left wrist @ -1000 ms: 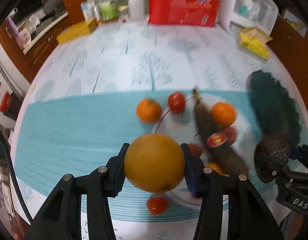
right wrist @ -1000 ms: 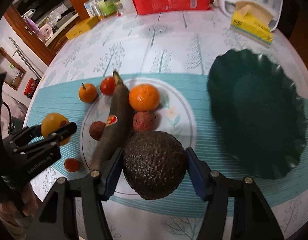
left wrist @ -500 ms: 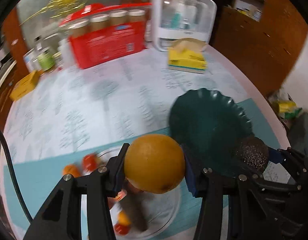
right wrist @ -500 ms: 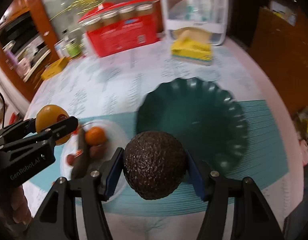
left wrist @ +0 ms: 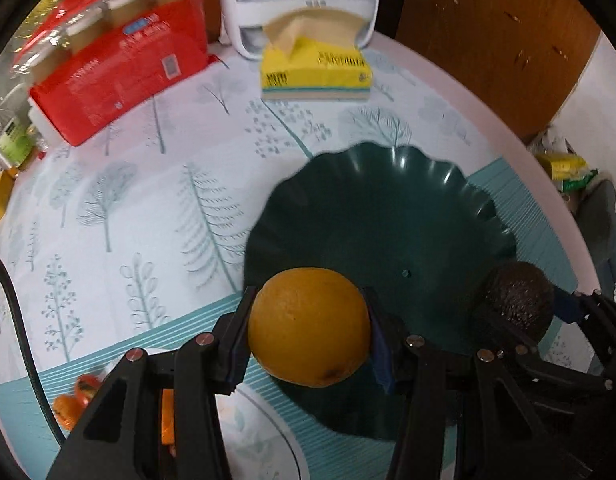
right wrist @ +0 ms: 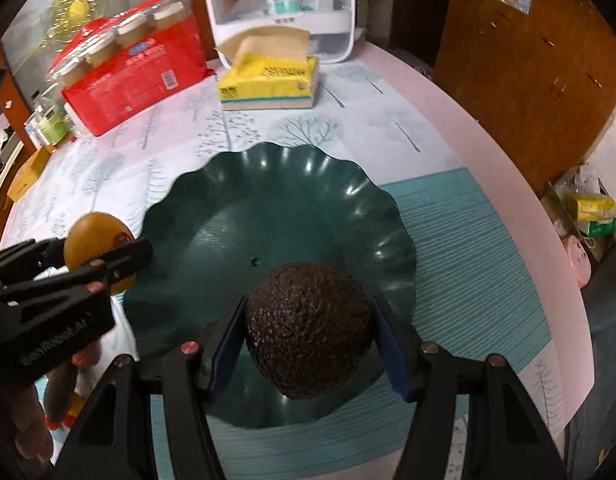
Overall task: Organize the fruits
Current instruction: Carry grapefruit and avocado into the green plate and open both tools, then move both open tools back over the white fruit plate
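Note:
My left gripper [left wrist: 310, 334] is shut on a large orange [left wrist: 310, 326] and holds it over the near left rim of the dark green scalloped bowl [left wrist: 388, 216]. My right gripper [right wrist: 308, 330] is shut on a dark avocado [right wrist: 308, 330] and holds it above the near part of the same bowl [right wrist: 276, 216], which has nothing in it. The orange [right wrist: 94, 252] and left gripper also show at the left of the right wrist view. The avocado [left wrist: 516, 300] shows at the right of the left wrist view.
A white plate [left wrist: 268, 440] with small fruits [left wrist: 74, 404] lies left of the bowl. A yellow tissue pack [left wrist: 314, 74], a red package [left wrist: 116, 80] and a white container [right wrist: 280, 4] stand at the back. The table edge curves close on the right.
Both grippers have moved forward and to the right with their fruits, from over the white plate to over the green bowl. The bowl now looks larger and closer.

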### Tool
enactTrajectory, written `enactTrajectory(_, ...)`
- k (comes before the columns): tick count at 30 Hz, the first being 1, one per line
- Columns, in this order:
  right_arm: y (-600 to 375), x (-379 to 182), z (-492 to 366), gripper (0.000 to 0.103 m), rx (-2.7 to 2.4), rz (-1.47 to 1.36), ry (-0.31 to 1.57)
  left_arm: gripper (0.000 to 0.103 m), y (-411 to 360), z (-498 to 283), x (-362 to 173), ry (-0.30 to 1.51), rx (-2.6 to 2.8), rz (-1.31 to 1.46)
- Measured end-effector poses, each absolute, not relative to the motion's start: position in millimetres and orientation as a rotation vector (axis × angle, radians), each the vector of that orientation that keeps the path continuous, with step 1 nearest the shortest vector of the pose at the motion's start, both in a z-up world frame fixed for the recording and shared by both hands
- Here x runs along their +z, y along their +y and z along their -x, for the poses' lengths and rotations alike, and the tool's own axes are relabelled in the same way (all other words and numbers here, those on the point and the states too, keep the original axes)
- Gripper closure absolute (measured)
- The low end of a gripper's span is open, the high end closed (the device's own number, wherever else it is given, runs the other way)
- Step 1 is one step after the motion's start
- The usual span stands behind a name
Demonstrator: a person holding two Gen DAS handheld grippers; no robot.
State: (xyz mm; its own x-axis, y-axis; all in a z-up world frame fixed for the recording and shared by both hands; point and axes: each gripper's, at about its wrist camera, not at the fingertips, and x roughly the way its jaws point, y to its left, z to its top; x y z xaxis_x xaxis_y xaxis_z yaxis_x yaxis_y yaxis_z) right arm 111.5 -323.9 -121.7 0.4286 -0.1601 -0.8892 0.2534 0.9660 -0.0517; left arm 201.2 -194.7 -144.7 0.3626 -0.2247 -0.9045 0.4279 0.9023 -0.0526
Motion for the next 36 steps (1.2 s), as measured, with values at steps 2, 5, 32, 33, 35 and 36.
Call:
enactTrajectory(2, -325.4, -127.2, -114.8, 0.041, -0.261, -0.102, 1.109, 0.055, -199.1, -202.3, -152.0, 1.134, -0.432, -0.214)
enactTrajectory(5, -326.6, -134.8, -117.9, 0.041, -0.264, -0.102, 1.126, 0.055, -203.4, -204.6, -159.5, 1.147, -0.433, -0.219)
enactTrajectory(32, -325.9, -110.8, -98.8, 0.040, -0.231, -0.050, 1.032, 0.011, -191.0, -188.1, -136.0, 1.126, -0.349, -0.224)
enactTrajectory(33, -324.3, -108.8, -97.0, 0.040, -0.226, -0.047, 1.031, 0.010, -188.9, -185.3, -132.5, 1.119, -0.343, -0.224)
enactTrajectory(35, -321.1, -104.6, -93.2, 0.040, -0.216, -0.044, 1.024, 0.008, -184.8, -179.3, -124.8, 1.101, -0.322, -0.227)
enactTrajectory(36, -319.7, -102.3, -91.0, 0.040, -0.210, -0.043, 1.020, 0.007, -182.5, -177.2, -121.8, 1.093, -0.316, -0.228)
